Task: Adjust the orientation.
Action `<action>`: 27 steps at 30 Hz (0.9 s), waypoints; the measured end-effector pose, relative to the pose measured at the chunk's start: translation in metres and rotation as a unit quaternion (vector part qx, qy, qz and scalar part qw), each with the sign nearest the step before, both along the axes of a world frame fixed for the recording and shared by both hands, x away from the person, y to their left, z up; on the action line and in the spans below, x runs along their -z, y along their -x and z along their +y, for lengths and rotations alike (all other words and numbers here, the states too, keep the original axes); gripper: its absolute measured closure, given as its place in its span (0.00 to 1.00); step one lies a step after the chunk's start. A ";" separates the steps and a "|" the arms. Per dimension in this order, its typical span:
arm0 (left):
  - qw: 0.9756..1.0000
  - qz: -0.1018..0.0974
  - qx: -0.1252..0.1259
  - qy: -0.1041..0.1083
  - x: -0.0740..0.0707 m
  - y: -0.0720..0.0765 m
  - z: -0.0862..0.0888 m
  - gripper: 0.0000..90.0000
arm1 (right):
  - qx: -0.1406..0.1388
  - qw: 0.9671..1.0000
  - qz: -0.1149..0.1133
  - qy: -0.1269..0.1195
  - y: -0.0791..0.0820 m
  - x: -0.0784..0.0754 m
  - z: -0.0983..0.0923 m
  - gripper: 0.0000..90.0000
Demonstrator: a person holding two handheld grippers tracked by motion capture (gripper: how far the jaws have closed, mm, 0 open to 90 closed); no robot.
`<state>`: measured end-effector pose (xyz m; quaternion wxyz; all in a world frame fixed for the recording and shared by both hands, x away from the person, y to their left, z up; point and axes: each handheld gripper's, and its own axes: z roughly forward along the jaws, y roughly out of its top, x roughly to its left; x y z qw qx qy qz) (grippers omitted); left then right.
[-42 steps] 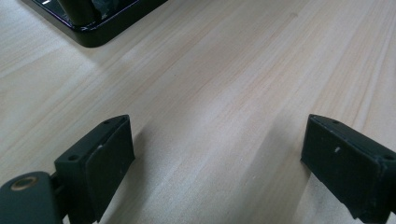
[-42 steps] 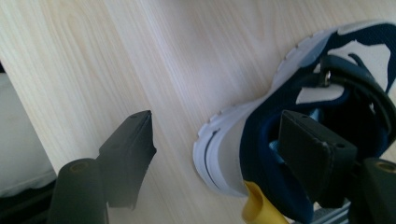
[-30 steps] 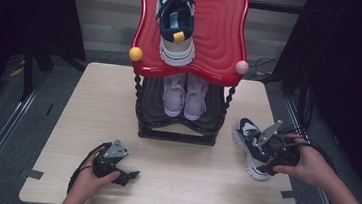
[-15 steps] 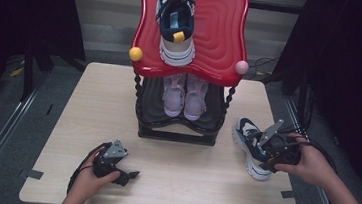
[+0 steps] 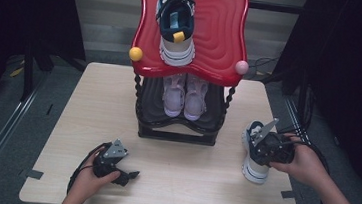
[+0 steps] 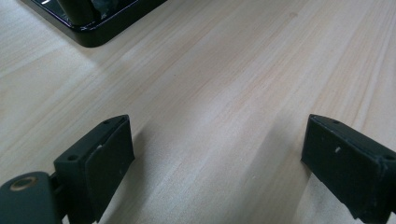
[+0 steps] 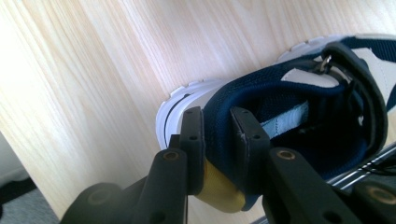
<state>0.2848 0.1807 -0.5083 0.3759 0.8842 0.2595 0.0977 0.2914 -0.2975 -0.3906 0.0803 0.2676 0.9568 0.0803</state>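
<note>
I count four shoes. One navy-and-white sneaker with a yellow heel tab sits between the pads of my right claw. Its twin, a second navy-and-white sneaker, lies well beyond that claw on the one red wavy-topped shelf stand. Two pale lilac sneakers stand below that top. Two knobs: one yellow ball, one pink ball. One light wooden table. Two claws, counting my left claw.

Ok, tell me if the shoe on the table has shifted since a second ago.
No. The shoe lies at the same spot right of the rack, near the table edge. The right gripper has just been closing on its heel collar.
</note>
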 end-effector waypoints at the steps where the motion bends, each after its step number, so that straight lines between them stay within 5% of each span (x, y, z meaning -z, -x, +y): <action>1: 1.000 0.000 0.000 0.000 0.000 0.000 0.000 0.09 | 0.005 1.000 0.006 -0.003 0.000 -0.001 0.002 0.85; 9: 1.000 0.003 0.002 0.001 0.000 0.000 0.000 0.09 | 0.019 0.999 0.019 -0.025 -0.004 -0.003 0.013 0.83; 12: 1.000 0.003 0.002 0.001 0.000 0.000 0.000 0.09 | 0.017 0.999 0.025 -0.033 -0.005 -0.003 0.012 0.74; 21: 1.000 0.003 0.002 0.001 0.000 0.000 0.000 0.09 | 0.019 0.999 0.024 -0.019 -0.002 -0.006 0.008 0.52; 27: 1.000 0.003 0.002 0.001 0.000 0.000 0.000 0.08 | 0.019 0.999 0.037 -0.012 0.000 -0.007 0.006 0.51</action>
